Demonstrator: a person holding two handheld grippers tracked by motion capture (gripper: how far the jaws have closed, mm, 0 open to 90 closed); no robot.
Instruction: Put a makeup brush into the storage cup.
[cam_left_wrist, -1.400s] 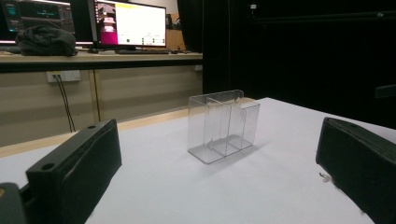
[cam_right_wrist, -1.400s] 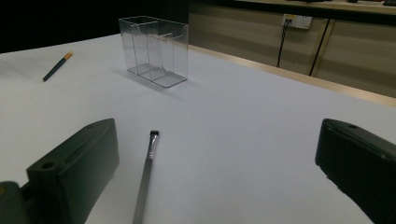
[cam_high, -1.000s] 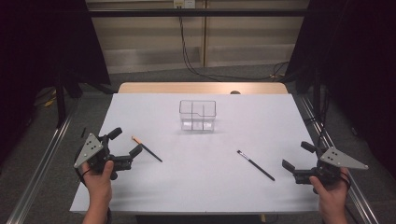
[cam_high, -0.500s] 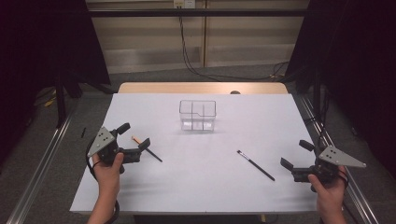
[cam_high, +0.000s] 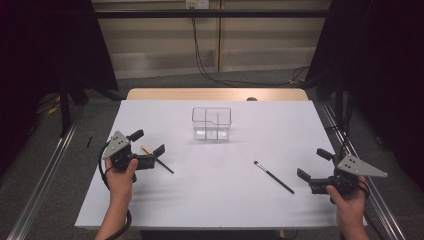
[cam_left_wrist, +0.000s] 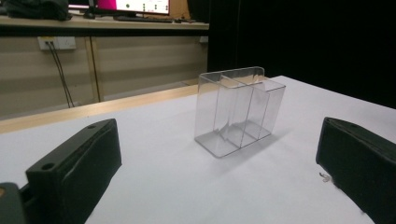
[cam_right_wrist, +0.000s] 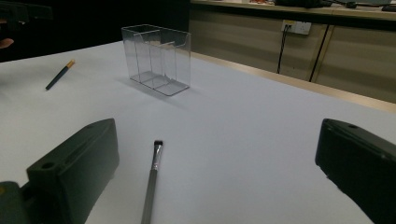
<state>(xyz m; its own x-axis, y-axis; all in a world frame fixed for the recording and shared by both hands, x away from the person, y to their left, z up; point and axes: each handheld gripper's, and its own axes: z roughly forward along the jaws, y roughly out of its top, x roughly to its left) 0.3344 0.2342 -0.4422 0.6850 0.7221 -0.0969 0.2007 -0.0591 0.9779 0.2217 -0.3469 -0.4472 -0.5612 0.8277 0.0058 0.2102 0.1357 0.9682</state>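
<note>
I've got a claw in each hand, and both are low over the white table (cam_high: 215, 200). My left gripper (cam_high: 148, 148) sits at the left side of the sheet with its jaws spread wide, nothing between them. Right at its tips lies a dark pencil (cam_high: 159, 161) with a tan end, slanting across the surface; from above, one jaw overlaps its tan end, and I can't tell whether there's contact. From the right gripper view that same pencil (cam_right_wrist: 60, 74) lies flat, well off to the far left.

Looking along my left claw, the clear organizer box (cam_left_wrist: 238, 110) stands upright ahead of me, divided into compartments, all of them empty. In the high view it stands near the middle of the table (cam_high: 212, 123), toward the far edge, well apart from both hands.

My right gripper (cam_high: 314, 165) is over at the right edge, jaws also wide apart, holding nothing. A slim black brush (cam_high: 273, 177) lies flat on the sheet just to its left, angled, not touched. Along my right claw, the brush (cam_right_wrist: 152, 179) points away from me between the two black jaws, its bristle tip toward the clear box (cam_right_wrist: 156, 59).
</note>
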